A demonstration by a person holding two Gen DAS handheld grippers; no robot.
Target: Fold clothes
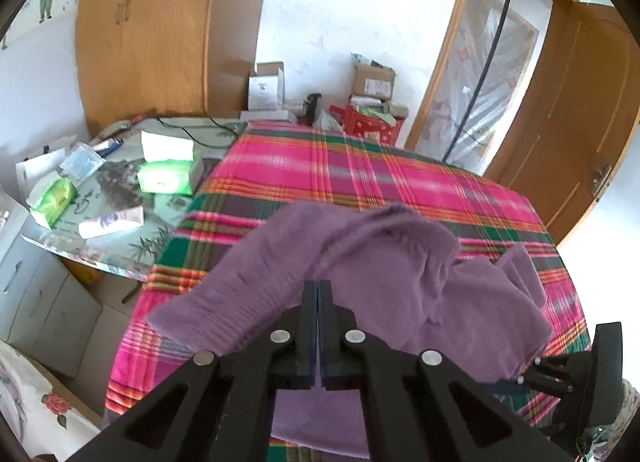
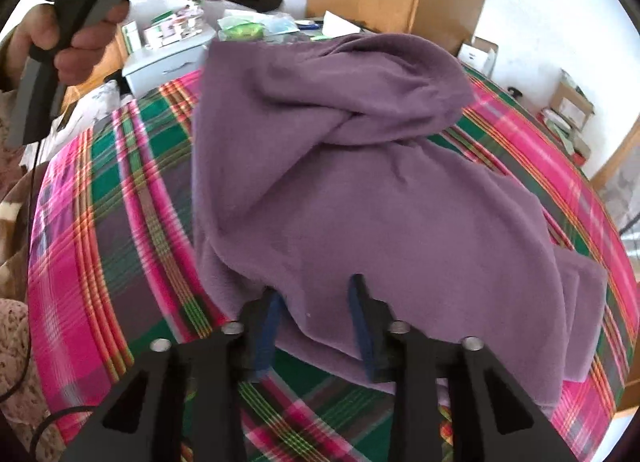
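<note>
1. Reading labels gives little: the green tissue packs (image 1: 170,174) on the side table (image 1: 120,258) carry print too blurred to make out, and so do the white box (image 1: 266,88) and the cardboard box (image 1: 374,80) by the far wall.
2. Raised lettering on the black handle that the left hand (image 2: 76,38) grips cannot be read either.
3. The purple sweater (image 2: 380,198) is soft and fleecy, plain in colour, with no logo or tag showing.
4. It lies rumpled on the plaid bedspread (image 2: 116,198), which is checked in pink, green and orange; one part is twisted and bunched in a hump at the far side, and a flatter flap spreads to the right.
5. The left gripper (image 1: 319,290) has its jaws pressed together, with sweater cloth draped over and around the tips; whether cloth is pinched between them cannot be told.
6. The right gripper (image 2: 316,294) stands partly open, its blue pads on either side of a fold of the sweater's near edge, not pressing it.
</note>
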